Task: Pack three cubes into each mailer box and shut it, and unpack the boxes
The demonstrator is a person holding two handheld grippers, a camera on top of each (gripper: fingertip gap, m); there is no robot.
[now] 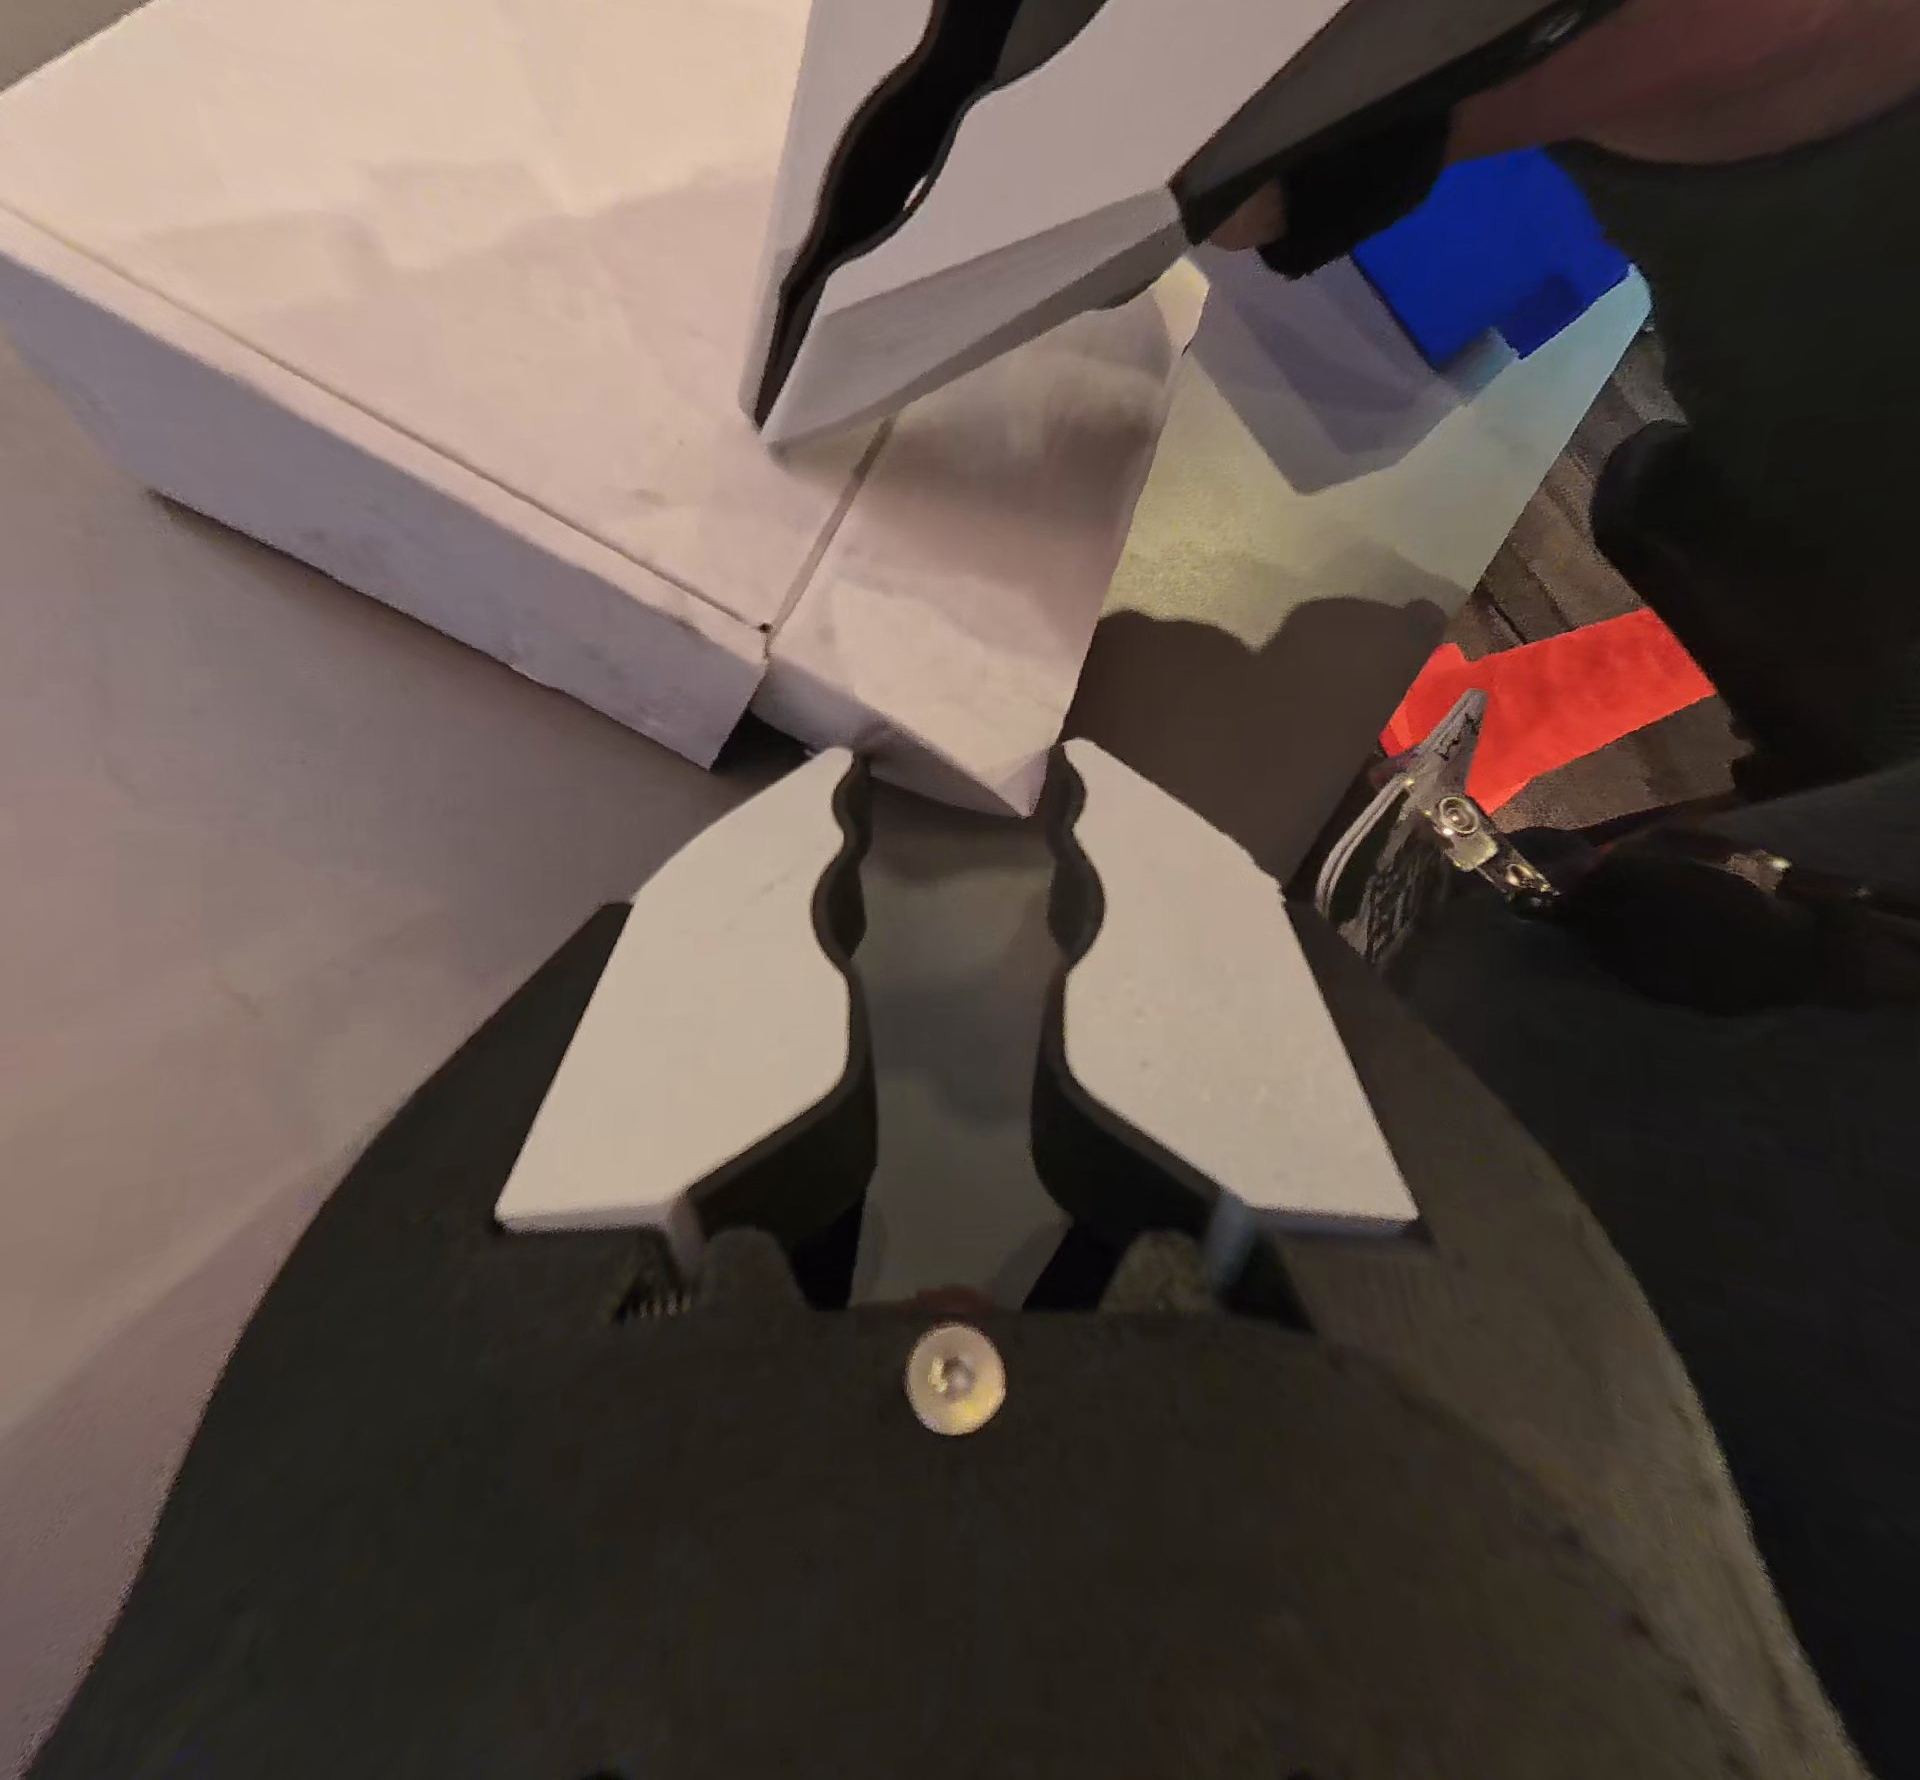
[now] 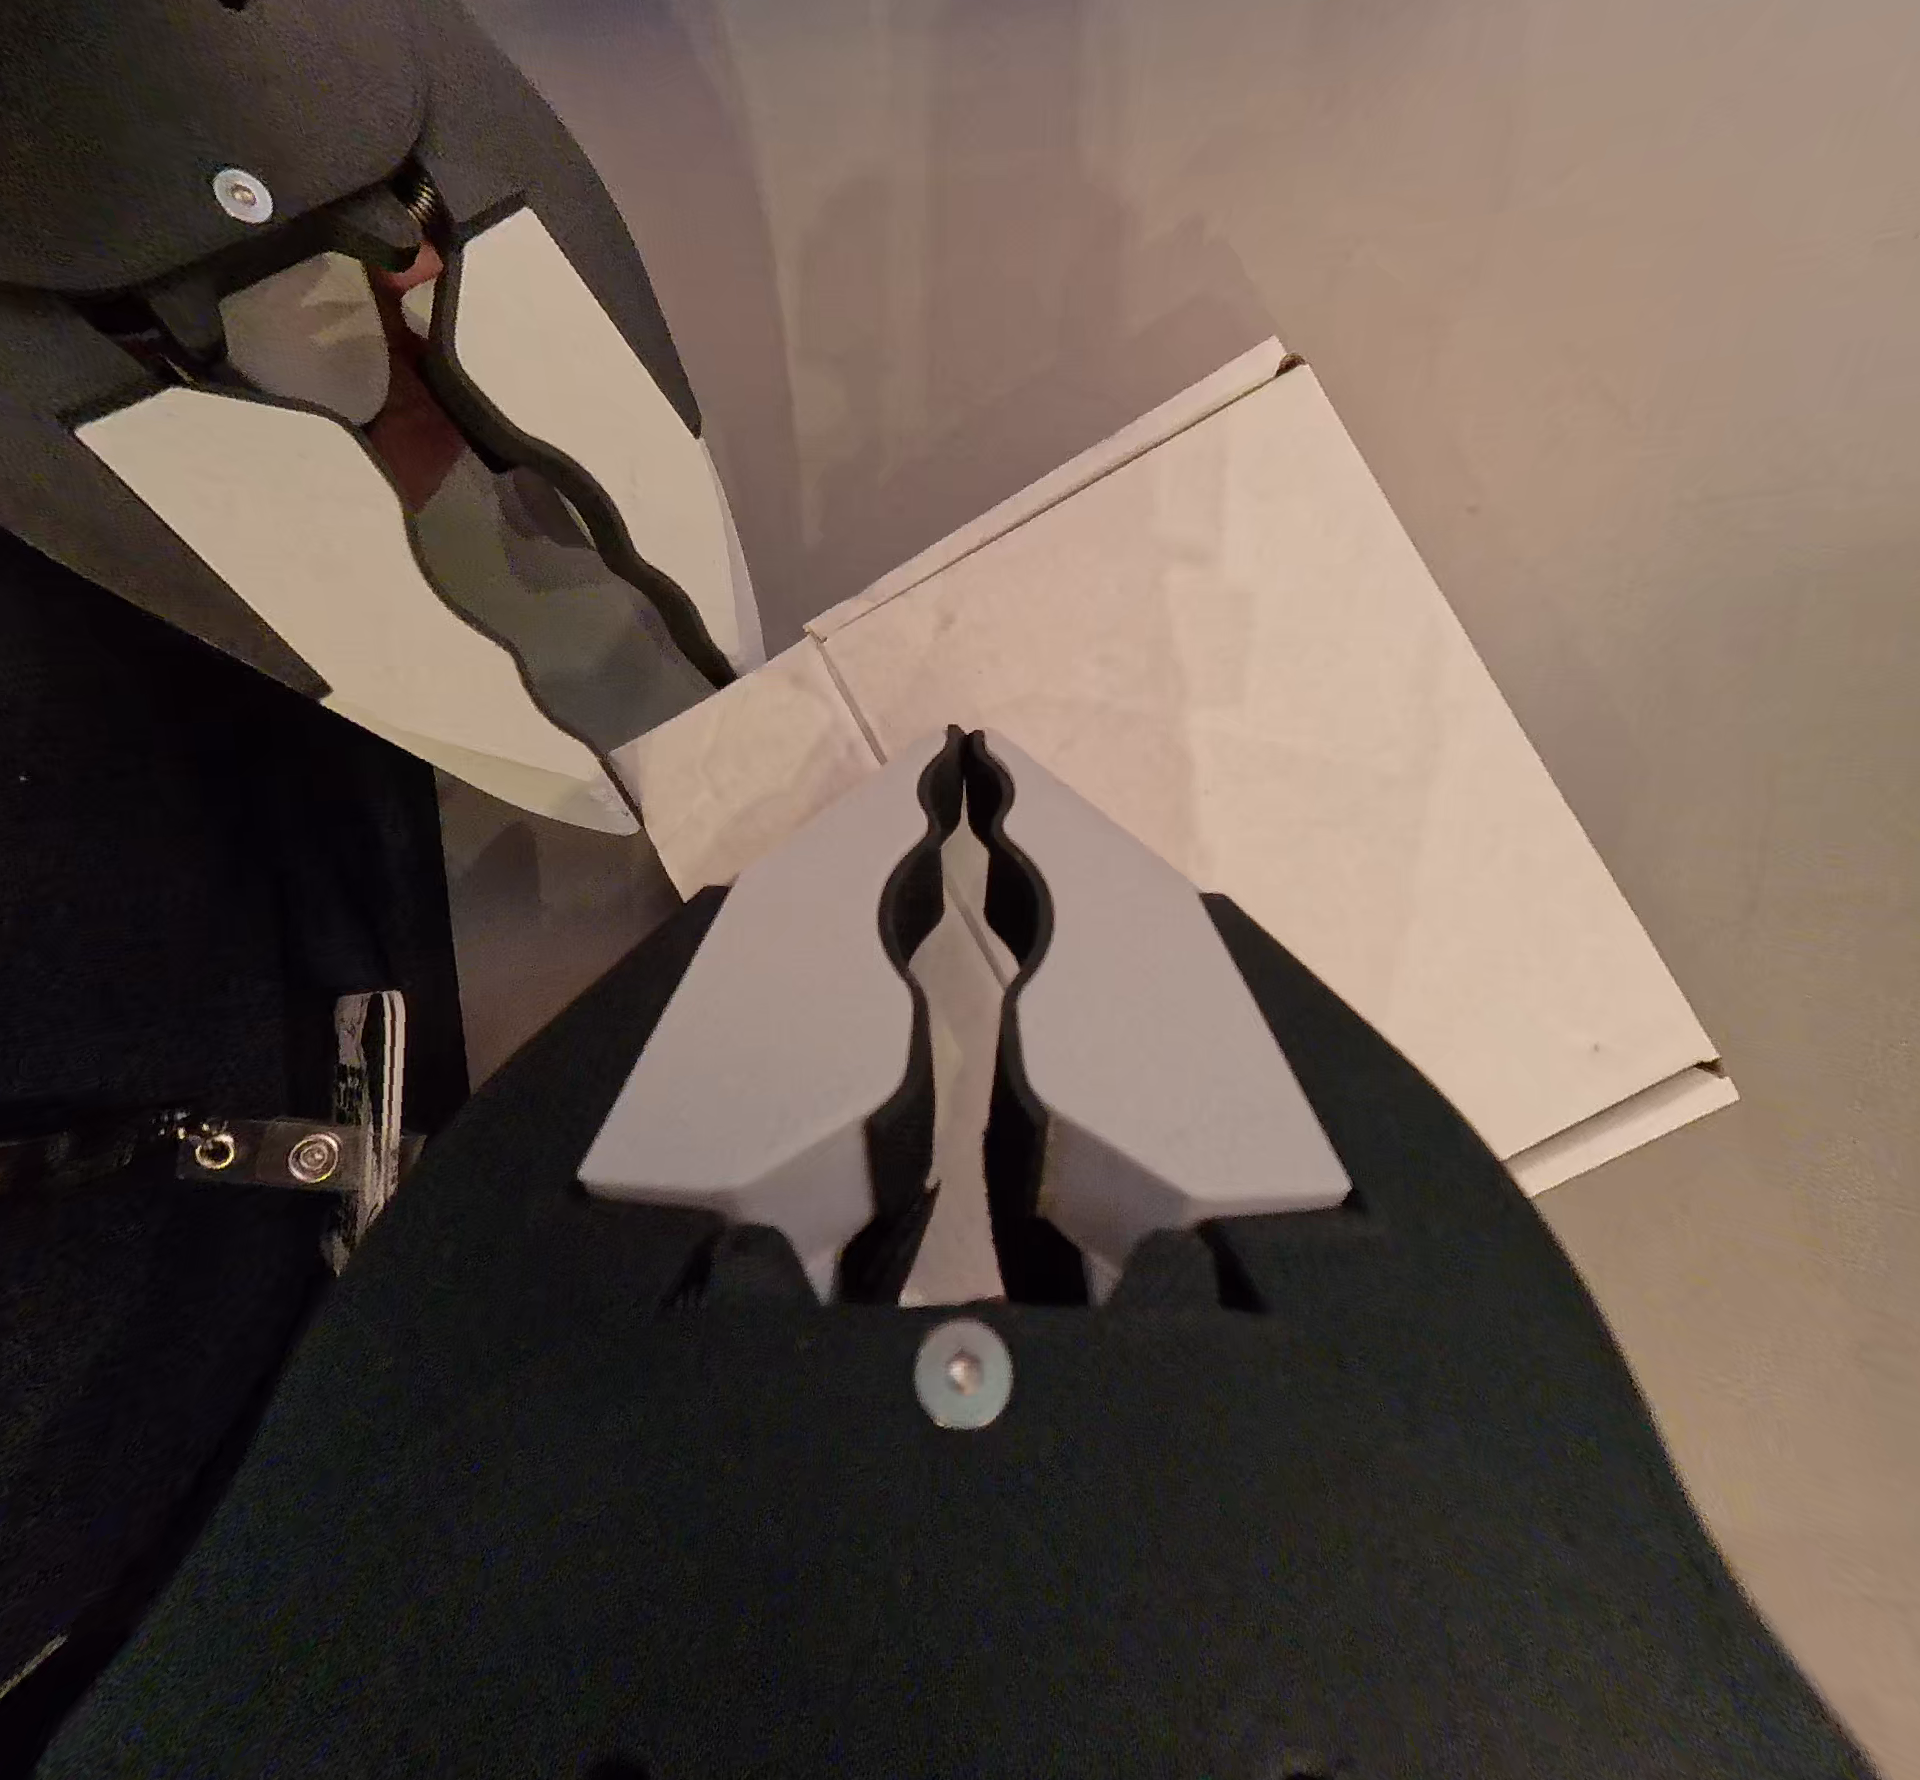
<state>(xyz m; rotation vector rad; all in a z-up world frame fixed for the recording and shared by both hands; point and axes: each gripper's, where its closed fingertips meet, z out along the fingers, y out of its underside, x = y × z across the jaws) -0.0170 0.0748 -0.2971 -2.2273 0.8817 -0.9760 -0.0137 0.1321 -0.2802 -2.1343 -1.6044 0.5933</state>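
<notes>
The left gripper [image 1: 951, 774] has its jaws a little apart around the corner of the white side flap [image 1: 966, 608] of the mailer box [image 1: 436, 296]; whether they touch it I cannot tell. The right gripper [image 2: 964, 743] has its jaws closed with nothing between them, tips over the shut box lid [image 2: 1226, 743]. The box lies on a grey table [image 1: 208, 899]. A blue cube [image 1: 1496, 244] sits beyond.
</notes>
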